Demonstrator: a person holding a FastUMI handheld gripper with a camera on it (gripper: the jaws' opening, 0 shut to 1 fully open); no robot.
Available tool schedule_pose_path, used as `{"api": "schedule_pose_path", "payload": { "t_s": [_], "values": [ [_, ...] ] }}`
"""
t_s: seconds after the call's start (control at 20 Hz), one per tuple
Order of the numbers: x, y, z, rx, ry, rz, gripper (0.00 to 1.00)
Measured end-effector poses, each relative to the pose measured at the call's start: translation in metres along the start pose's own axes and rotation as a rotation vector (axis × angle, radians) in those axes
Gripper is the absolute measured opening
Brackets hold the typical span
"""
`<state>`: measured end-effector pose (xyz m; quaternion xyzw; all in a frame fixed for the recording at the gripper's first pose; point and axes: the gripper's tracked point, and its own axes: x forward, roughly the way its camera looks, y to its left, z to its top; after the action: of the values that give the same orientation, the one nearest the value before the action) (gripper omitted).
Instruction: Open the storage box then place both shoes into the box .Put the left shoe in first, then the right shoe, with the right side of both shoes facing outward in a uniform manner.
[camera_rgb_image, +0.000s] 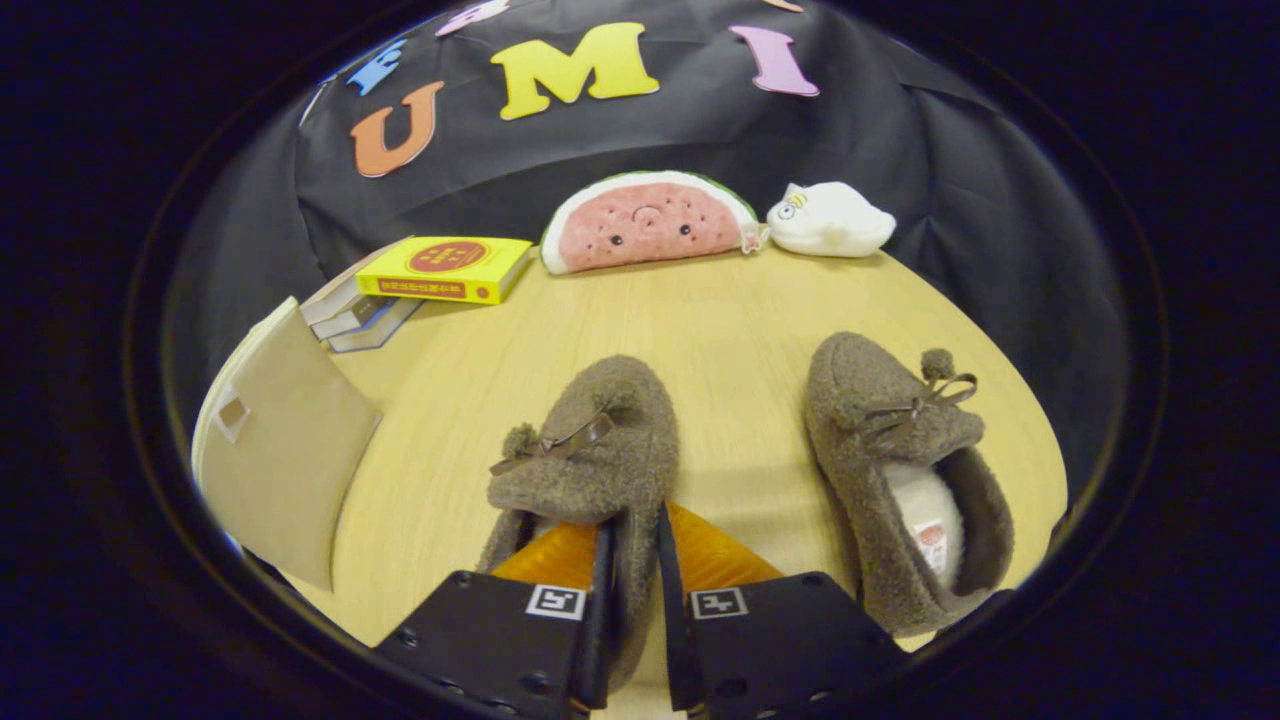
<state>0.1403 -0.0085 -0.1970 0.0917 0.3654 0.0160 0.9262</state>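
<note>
Two fuzzy brown slippers sit on the pale wooden table (720, 330), toes pointing away toward the booth wall. The gripper (634, 560), at the bottom centre of the frame, has its orange fingers (548, 556) pinched on the side wall of the left-hand slipper (590, 440): one finger seems to go inside the opening and the other outside, with the fuzzy rim clamped in the narrow gap between them. That hold on the collar looks chosen because the soft body offers no firm edge elsewhere, and it lets the shoe hang with one side kept facing a set way.

The other slipper (900, 470) lies apart in the lower right of the frame, its white lining and bow visible, untouched. The beige storage box (285, 440) stands at the left of the frame, beside a stack of books (420, 285) in the upper left; whether its lid is open cannot be told from this angle. A watermelon plush (650, 222) and a white plush toy (830, 220) rest against the wall at the top centre.
</note>
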Motion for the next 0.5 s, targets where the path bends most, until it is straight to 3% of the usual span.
{"api": "schedule_pose_path", "payload": {
  "t_s": [0.1, 0.15, 0.5],
  "values": [
    [0.000, -0.004, -0.001, 0.042, 0.015, 0.007, 0.24],
    [0.000, -0.002, 0.000, 0.081, 0.036, 0.026, 0.01],
    [-0.021, 0.013, -0.001, 0.194, 0.053, 0.099, 0.01]
  ]
}}
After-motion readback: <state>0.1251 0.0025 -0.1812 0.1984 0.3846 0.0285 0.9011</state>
